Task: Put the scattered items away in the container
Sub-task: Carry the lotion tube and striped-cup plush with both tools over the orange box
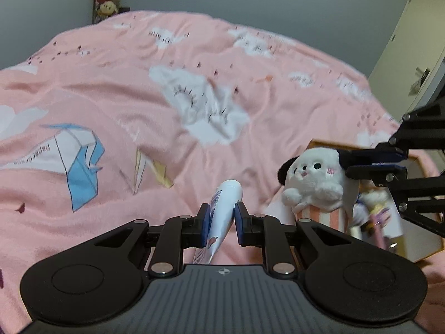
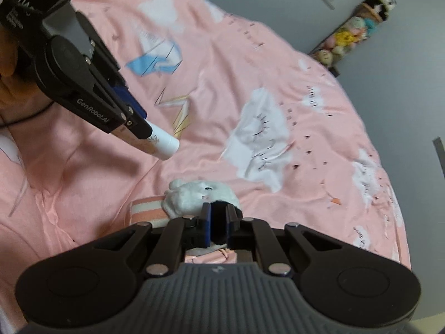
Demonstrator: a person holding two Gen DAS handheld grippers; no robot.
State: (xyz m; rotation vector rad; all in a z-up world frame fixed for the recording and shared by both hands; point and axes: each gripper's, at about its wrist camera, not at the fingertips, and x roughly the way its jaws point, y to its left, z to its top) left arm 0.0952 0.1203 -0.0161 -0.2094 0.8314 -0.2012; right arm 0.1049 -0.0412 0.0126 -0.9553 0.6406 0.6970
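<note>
Pink bed cover with cloud and paper-crane print fills both views; what shows of it carries no loose items, though the near edge is hidden behind the tools.

Container: tan-rimmed box with a pale inside, sitting on the bed at the right of the left wrist view, half hidden by the plush and the right tool. A small figure-like toy seems to lie in it already, too blurred to be sure.

White plush dog, black ear, striped pink body: right tongs are clamped together on its black ear; in the right wrist view the dark ear fills the narrow gap between the pads. Plush hangs in front of the box, not yet inside.

White tube, blue print: left tongs pinched on its body, cap end pointing forward, clear of the cover.

Judged progress: mid to late. Both visible strays are picked up and held near the box; neither is dropped in. Left to do: carry over the opening, release the plush, release the tube.
</note>
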